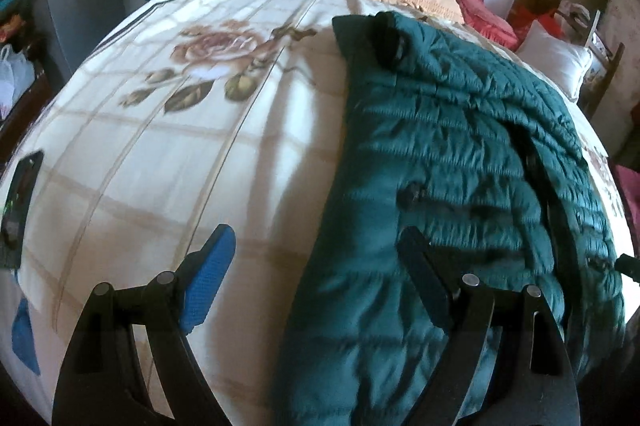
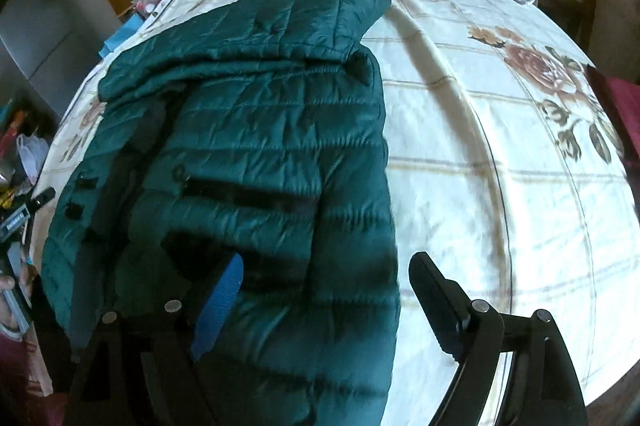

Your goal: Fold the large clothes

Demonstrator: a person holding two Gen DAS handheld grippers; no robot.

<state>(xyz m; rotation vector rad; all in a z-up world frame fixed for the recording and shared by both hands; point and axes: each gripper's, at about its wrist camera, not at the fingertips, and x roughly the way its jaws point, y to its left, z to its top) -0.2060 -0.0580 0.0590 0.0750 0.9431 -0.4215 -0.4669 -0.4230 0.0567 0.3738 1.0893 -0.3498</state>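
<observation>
Our left gripper (image 1: 316, 266) hung wide apart with nothing between its jaws, straddling the left edge of the dark green quilted jacket (image 1: 460, 154), its blue-padded finger over the floral bedspread (image 1: 160, 146) and its black finger above the padding. We judged it sat there ready to take that edge for the next fold. The jacket lay on the bed, lengthwise toward the pillows, its front flaps loosely overlapped and one sleeve (image 2: 240, 26) crossed over the top, so it looked partly folded at best. Farther right, our right gripper (image 2: 324, 286) was likewise spread wide and empty, blue finger over the jacket, black finger over bare bedspread, bracketing the right side seam. Keeping the two grippers on opposite edges would, we thought, let us lift the bulky padding evenly.
</observation>
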